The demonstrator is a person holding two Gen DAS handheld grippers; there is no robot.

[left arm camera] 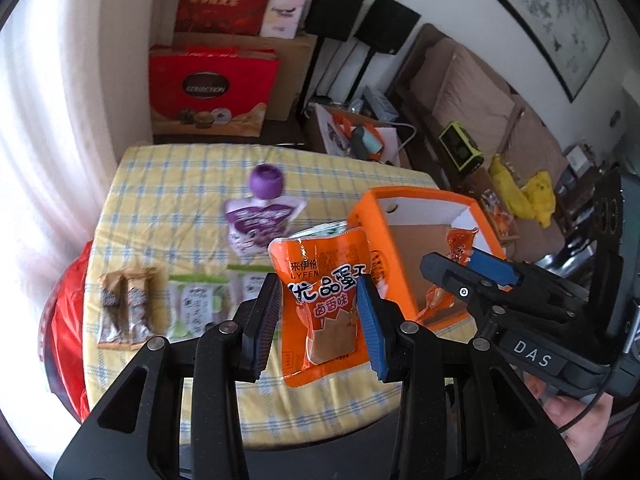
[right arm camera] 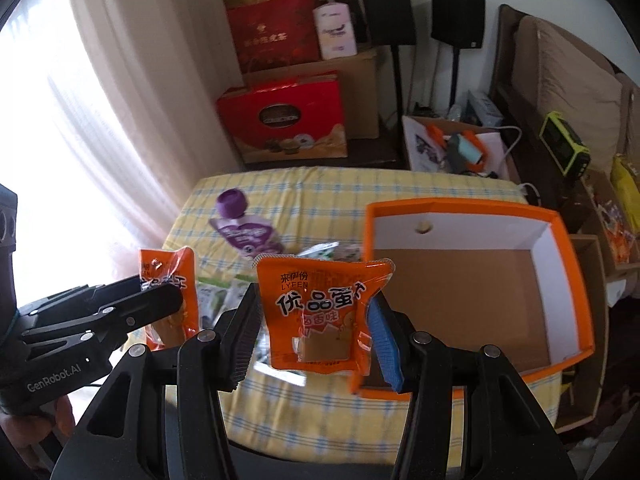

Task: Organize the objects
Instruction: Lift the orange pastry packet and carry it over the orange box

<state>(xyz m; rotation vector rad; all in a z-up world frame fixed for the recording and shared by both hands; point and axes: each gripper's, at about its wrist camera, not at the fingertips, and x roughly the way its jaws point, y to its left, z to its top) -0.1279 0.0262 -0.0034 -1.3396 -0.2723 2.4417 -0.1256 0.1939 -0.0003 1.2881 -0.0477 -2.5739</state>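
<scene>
My left gripper point(left arm camera: 318, 316) is shut on an orange snack packet point(left arm camera: 320, 304) and holds it upright above the table, left of the orange box point(left arm camera: 376, 220). My right gripper point(right arm camera: 312, 328) is shut on a second orange snack packet point(right arm camera: 320, 312) just left of the box's near corner; the box point(right arm camera: 560, 344) shows a bare cardboard floor. In the left wrist view the right gripper point(left arm camera: 476, 268) reaches over the box with its packet point(left arm camera: 460, 242). In the right wrist view the left gripper point(right arm camera: 160, 300) holds its packet point(right arm camera: 170, 276) at left.
On the yellow checked tablecloth point(left arm camera: 160, 184) lie a purple-capped pouch point(left arm camera: 260, 208), green-white sachets point(left arm camera: 196, 304) and brown snack bars point(left arm camera: 124, 308). Red gift boxes point(right arm camera: 280, 120), speakers and a sofa stand beyond the table. A red bag point(left arm camera: 68, 320) hangs at the left edge.
</scene>
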